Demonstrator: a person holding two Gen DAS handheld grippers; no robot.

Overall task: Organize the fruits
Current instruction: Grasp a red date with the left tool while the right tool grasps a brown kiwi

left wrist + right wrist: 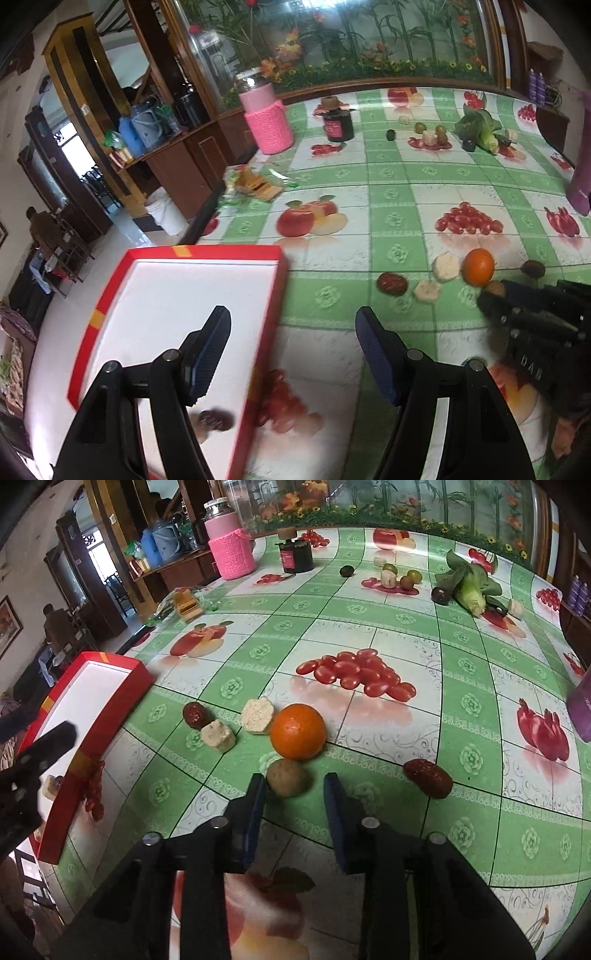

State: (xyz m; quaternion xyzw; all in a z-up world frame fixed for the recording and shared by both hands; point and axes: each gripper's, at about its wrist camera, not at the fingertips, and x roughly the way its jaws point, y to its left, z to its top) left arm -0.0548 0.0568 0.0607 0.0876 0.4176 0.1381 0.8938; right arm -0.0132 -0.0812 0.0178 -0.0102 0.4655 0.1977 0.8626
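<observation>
Straddling brown fruit, jaws apart

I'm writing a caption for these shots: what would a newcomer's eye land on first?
Probably the bright orange, sitting on the green fruit-print tablecloth just beyond the right tool, whose tips flank a small brown fruit. Next, the red-rimmed white tray under the left tool.

Right tool fingers flanking brown fruit, orange just behind, red tray left
</observation>
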